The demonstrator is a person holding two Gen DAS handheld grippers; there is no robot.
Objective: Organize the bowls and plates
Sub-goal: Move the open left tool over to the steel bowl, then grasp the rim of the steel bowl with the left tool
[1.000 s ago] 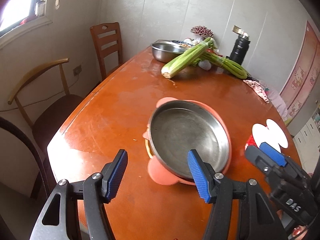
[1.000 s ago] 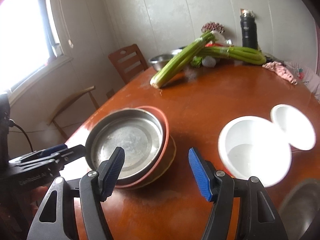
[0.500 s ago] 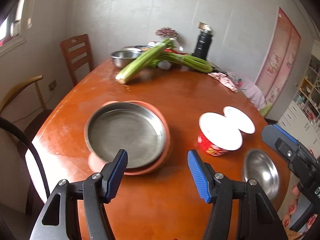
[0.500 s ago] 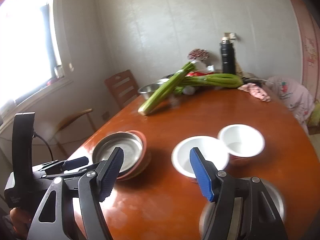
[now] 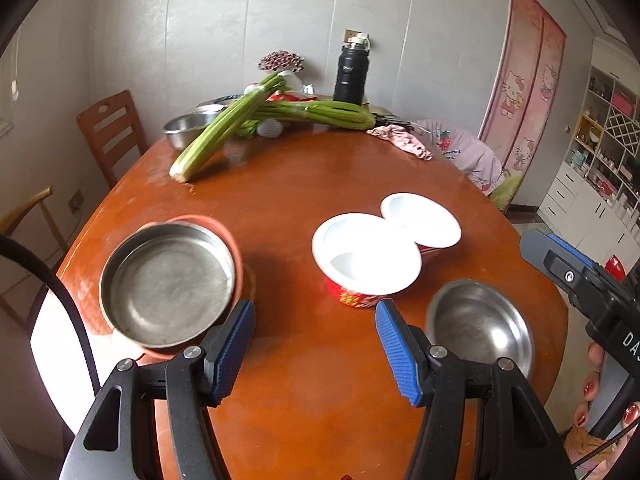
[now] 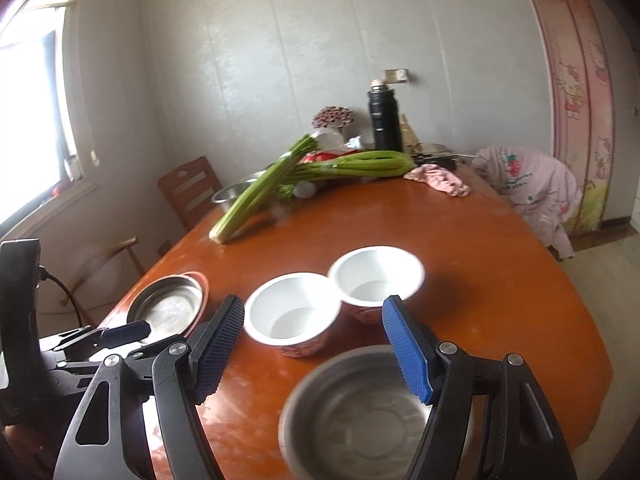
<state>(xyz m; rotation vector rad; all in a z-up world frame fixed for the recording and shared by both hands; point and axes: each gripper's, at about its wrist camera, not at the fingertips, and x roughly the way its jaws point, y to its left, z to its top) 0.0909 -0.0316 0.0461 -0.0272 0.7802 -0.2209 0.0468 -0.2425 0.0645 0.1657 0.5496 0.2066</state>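
A steel pan (image 5: 168, 282) sits stacked in an orange plate (image 5: 236, 252) at the table's near left; the stack also shows in the right wrist view (image 6: 170, 306). Two white bowls with red sides (image 5: 366, 258) (image 5: 420, 220) stand touching in the middle, also in the right wrist view (image 6: 292, 314) (image 6: 376, 276). A small steel bowl (image 5: 480, 326) sits at the near right (image 6: 360, 416). My left gripper (image 5: 316, 352) is open and empty above the table's near edge. My right gripper (image 6: 314, 350) is open and empty above the steel bowl.
Celery stalks (image 5: 224, 130), another steel bowl (image 5: 186, 126), a black flask (image 5: 352, 72) and a pink cloth (image 5: 400, 140) lie at the table's far end. Wooden chairs (image 5: 112, 132) stand on the left. A chair with pink clothing (image 6: 532, 188) is at the right.
Both grippers have pulled back and risen from the stacked pan, swinging right. The white bowls and the small steel bowl have come into view. Both stay open.
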